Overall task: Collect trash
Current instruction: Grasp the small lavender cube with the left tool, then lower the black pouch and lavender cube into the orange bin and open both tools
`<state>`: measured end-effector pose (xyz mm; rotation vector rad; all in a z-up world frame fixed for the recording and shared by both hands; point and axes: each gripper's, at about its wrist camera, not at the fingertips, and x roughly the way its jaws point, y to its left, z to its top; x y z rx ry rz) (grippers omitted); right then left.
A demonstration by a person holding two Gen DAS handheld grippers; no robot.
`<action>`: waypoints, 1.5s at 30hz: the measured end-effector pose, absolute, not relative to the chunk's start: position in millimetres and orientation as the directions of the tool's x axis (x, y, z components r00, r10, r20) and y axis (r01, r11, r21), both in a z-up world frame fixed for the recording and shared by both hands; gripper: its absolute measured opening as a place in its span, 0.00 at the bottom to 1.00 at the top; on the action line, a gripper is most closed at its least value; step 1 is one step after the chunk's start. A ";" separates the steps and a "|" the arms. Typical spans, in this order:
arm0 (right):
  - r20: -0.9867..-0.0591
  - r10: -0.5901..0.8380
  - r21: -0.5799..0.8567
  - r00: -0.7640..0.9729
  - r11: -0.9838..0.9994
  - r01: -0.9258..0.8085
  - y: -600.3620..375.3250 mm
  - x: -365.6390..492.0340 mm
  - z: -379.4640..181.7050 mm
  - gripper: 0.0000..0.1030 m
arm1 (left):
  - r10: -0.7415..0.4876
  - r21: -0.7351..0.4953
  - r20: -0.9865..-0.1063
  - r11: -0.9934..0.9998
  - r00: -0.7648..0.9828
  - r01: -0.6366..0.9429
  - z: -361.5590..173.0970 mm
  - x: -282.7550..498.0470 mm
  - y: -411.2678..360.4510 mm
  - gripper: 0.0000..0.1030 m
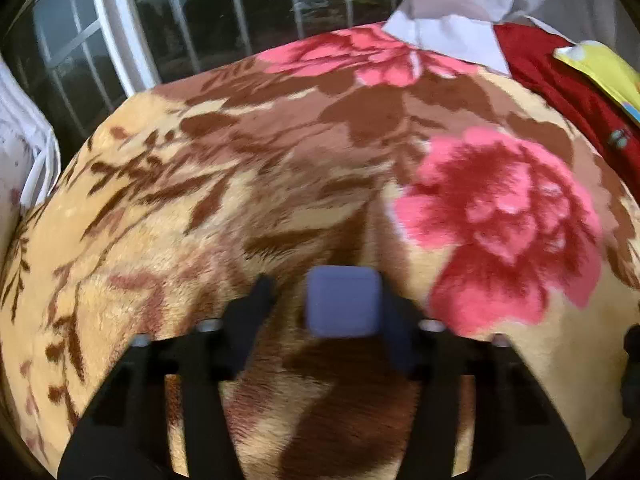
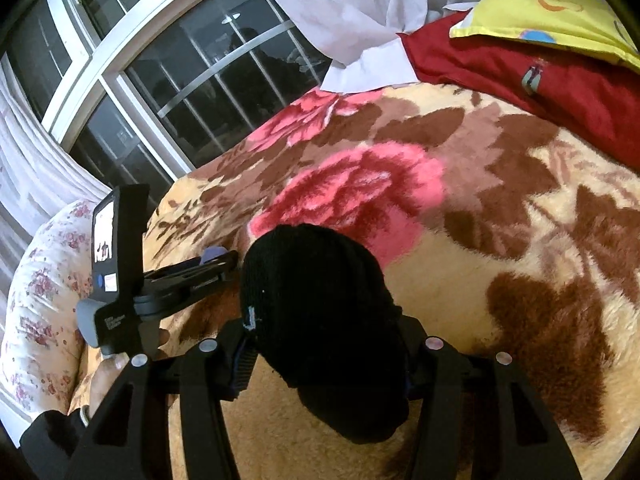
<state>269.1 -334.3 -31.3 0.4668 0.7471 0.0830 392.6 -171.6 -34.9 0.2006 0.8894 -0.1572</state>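
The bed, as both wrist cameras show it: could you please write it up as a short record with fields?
Surface: floral blanket
Right gripper: jaws closed on black knit item, held above the blanket
Left gripper: jaws a narrow gap apart, nothing between them
Far end: red cloth, yellow cloth lying on it
Background: window, white curtain

No readable text anywhere. The phone (image 2: 107, 254) clamped on the left gripper (image 2: 208, 266), at nine o'clock in the right wrist view, carried a small label and a printed line on its mount, both too blurred to read. The black knit cloth (image 2: 320, 320) showed a pale stitched mark, illegible.
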 end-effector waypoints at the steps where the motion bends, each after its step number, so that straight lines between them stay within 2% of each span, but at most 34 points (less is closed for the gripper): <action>1: -0.635 0.232 0.436 0.737 0.895 0.094 -334.3 268.6 -31.2 0.52 | -0.050 0.117 -0.780 0.968 0.624 0.224 -33.8 390.4 -173.4 0.31; 5: -0.640 0.226 0.429 0.734 0.898 0.098 -333.3 268.5 -31.3 0.52 | -0.036 0.135 -0.779 0.965 0.626 0.223 -32.0 384.8 -173.8 0.31; 11: -0.654 0.226 0.425 0.723 0.899 0.104 -333.8 270.2 -33.1 0.52 | -0.068 0.063 -0.781 0.980 0.621 0.186 -14.5 353.4 -148.5 0.31; 17: -0.683 0.206 0.388 0.701 0.915 0.108 -327.3 274.2 -32.6 0.52 | -0.049 0.038 -0.778 0.992 0.627 0.124 6.4 270.4 -105.8 0.31; 21: -0.672 0.161 0.307 0.723 0.949 0.073 -309.1 261.3 -15.2 0.52 | -0.015 0.042 -0.782 0.996 0.623 0.077 13.4 202.1 -71.1 0.31; 30: -0.607 0.297 0.232 0.737 0.953 -0.193 -220.6 153.7 29.8 0.52 | -0.055 -0.030 -0.755 0.998 0.653 0.049 21.7 88.1 -36.4 0.31; 34: -0.605 0.346 0.218 0.717 0.938 -0.269 -197.2 94.0 33.5 0.52 | -0.054 -0.008 -0.739 0.997 0.671 0.072 15.5 38.8 -38.9 0.31; 36: -0.612 0.357 0.207 0.705 0.933 -0.293 -190.1 68.5 30.3 0.52 | -0.040 0.013 -0.736 0.997 0.676 0.074 8.7 16.1 -37.1 0.31; 40: -0.648 0.353 0.177 0.675 0.931 -0.318 -180.3 18.5 11.4 0.52 | -0.068 -0.022 -0.769 0.997 0.635 0.080 -11.3 -11.3 -29.6 0.31; 45: -0.721 0.341 0.174 0.604 0.932 -0.319 -169.2 -17.3 -31.1 0.52 | -0.069 -0.036 -0.819 0.997 0.569 0.069 -47.2 -28.2 -24.7 0.31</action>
